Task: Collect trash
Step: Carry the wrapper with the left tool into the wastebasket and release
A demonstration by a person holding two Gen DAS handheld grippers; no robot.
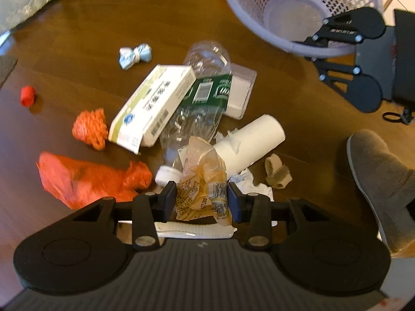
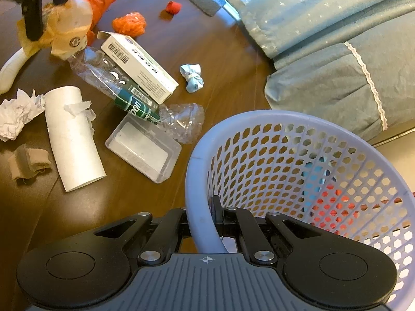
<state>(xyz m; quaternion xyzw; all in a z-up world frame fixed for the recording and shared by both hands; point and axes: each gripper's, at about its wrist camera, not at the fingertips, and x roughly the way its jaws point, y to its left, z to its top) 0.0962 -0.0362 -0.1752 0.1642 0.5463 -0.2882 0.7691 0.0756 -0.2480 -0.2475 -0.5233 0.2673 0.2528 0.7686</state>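
My left gripper (image 1: 201, 197) is shut on a crumpled yellowish plastic wrapper (image 1: 205, 181), held above the wooden floor; in the right wrist view the wrapper (image 2: 70, 28) hangs at the top left. My right gripper (image 2: 205, 215) is shut on the rim of the lilac mesh basket (image 2: 197, 160), tipped toward the litter. The basket (image 1: 259, 26) sits at the top right in the left wrist view. Below lie a white carton (image 1: 153, 106), a crushed clear bottle (image 1: 202, 96), a white paper tube (image 1: 251, 142) and an orange bag (image 1: 85, 178).
An orange net (image 1: 90, 127), a red wad (image 1: 27, 96), a blue knotted cloth (image 1: 135, 55), a clear plastic case (image 1: 240, 93), crumpled paper (image 2: 15, 116) and a beige cloth (image 1: 276, 172) are scattered around. A person's grey slipper (image 1: 381, 181) stands right. Blue bedding (image 2: 324, 26) hangs behind.
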